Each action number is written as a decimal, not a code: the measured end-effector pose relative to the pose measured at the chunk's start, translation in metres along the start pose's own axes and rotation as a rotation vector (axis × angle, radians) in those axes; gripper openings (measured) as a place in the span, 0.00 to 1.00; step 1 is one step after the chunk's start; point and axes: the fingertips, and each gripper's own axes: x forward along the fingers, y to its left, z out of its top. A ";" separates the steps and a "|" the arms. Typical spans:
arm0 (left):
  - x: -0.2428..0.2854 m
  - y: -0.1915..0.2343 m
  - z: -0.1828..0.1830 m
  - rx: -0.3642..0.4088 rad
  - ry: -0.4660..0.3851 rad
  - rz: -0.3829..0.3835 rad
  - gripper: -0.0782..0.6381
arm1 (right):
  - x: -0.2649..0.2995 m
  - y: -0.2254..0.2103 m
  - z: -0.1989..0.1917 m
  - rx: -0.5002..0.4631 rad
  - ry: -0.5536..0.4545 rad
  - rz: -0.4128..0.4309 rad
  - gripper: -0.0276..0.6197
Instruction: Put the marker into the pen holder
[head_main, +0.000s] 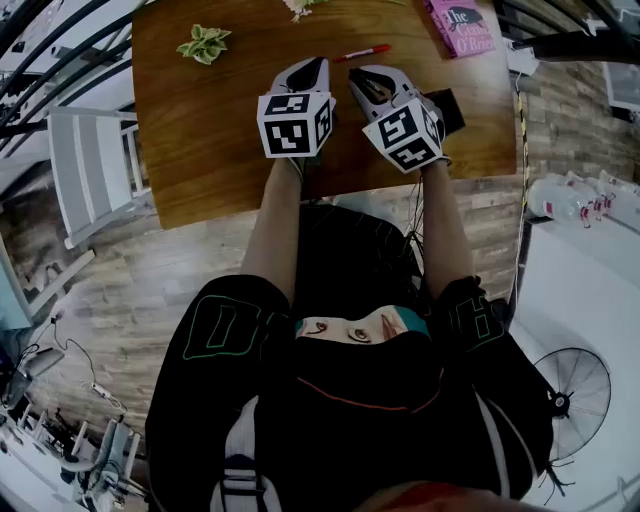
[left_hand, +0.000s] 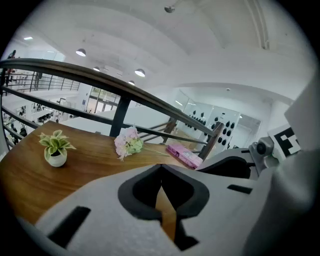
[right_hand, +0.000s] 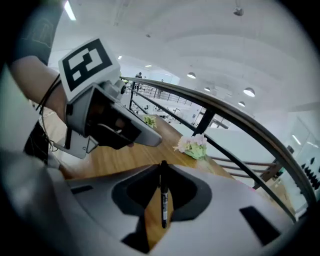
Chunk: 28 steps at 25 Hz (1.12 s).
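Right gripper view: black marker (right_hand: 163, 200) pinched between right tongs (right_hand: 163, 164); left tongs (left_hand: 161, 168) pressed together

Marker (right_hand: 163, 197) print too small; pink book (head_main: 460, 25) cut by top edge.

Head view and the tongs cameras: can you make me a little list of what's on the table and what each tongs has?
surface: brown wooden table
left tongs: shut, nothing in them
right tongs: shut on a thin black marker
lying on the table: small green-and-white potted plant, slim red pen, pink book, pink flower bunch
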 end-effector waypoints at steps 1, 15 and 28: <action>0.001 -0.005 0.003 0.006 -0.003 -0.003 0.12 | -0.005 -0.002 0.002 0.003 -0.014 -0.009 0.14; 0.014 -0.070 0.031 0.078 -0.068 -0.015 0.12 | -0.089 -0.064 0.004 0.339 -0.308 -0.121 0.14; 0.012 -0.140 0.033 0.128 -0.116 -0.025 0.12 | -0.168 -0.097 -0.017 0.478 -0.489 -0.138 0.14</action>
